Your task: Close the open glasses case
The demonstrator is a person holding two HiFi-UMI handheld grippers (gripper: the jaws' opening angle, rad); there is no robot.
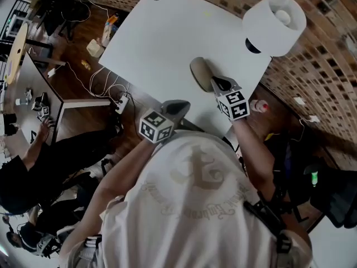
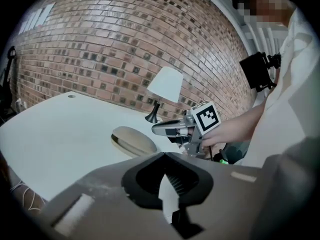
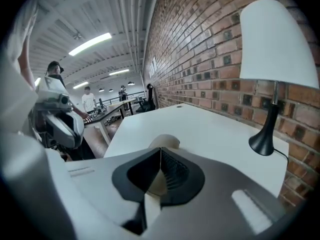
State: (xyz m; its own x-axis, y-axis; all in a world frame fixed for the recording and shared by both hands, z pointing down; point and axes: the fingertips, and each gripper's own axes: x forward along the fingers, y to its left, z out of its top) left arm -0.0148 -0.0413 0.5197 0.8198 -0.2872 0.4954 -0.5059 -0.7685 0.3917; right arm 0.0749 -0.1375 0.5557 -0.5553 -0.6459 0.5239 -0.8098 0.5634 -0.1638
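The tan oval glasses case (image 1: 199, 73) lies on the white table (image 1: 162, 38) near its front edge, and its lid looks down, with only a thin seam showing on the case (image 2: 132, 140). My right gripper (image 1: 221, 84) is shut and empty, its tips just at the case's near right end. From the left gripper view, the right gripper (image 2: 164, 129) hovers beside the case. The right gripper view shows the case (image 3: 167, 141) peeking over the closed right gripper (image 3: 160, 151). My left gripper (image 1: 177, 108) is shut, empty and off the table's front edge, short of the case.
A white-shaded lamp (image 1: 273, 24) with a black base (image 3: 264, 143) stands at the table's right by the brick wall (image 2: 115, 44). Cables and a power strip (image 1: 121, 102) lie on the floor to the left, next to another desk (image 1: 33, 88).
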